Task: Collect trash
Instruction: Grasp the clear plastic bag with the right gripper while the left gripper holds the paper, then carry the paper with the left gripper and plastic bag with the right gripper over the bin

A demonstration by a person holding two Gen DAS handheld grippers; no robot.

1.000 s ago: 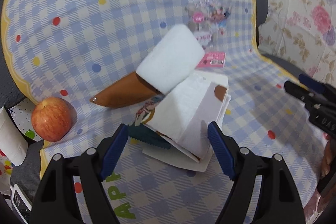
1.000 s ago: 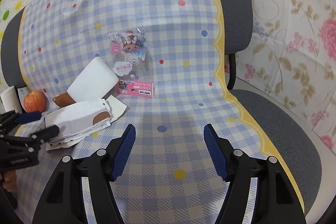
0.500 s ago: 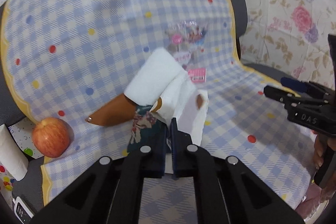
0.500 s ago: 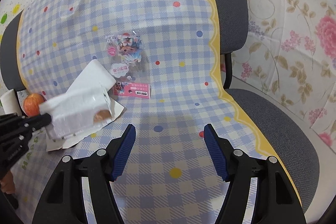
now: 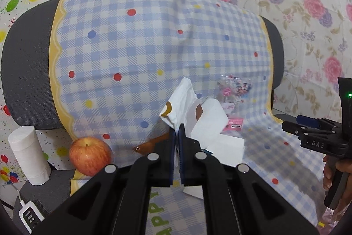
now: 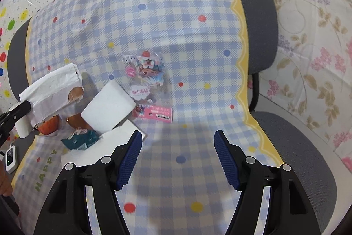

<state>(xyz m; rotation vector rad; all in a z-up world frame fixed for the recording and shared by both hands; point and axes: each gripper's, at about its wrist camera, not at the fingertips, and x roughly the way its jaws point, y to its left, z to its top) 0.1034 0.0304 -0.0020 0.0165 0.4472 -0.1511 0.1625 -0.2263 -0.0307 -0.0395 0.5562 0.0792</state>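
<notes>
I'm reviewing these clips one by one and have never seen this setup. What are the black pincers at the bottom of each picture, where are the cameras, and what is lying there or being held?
There is no robot here. A person carries a two-finger tool in each hand, and each tool has a fisheye camera looking forward along its fingers.

In the left wrist view, the left tool is shut on a white plastic bag, lifted off the surface. The right tool is open and holds nothing.

Both look at an office chair draped with a blue checked cloth. On the cloth lie a clear toy packet, a pink label card, a white foam block, white paper sheets, a teal wrapper and an apple. A tissue roll stands beside the chair.
</notes>
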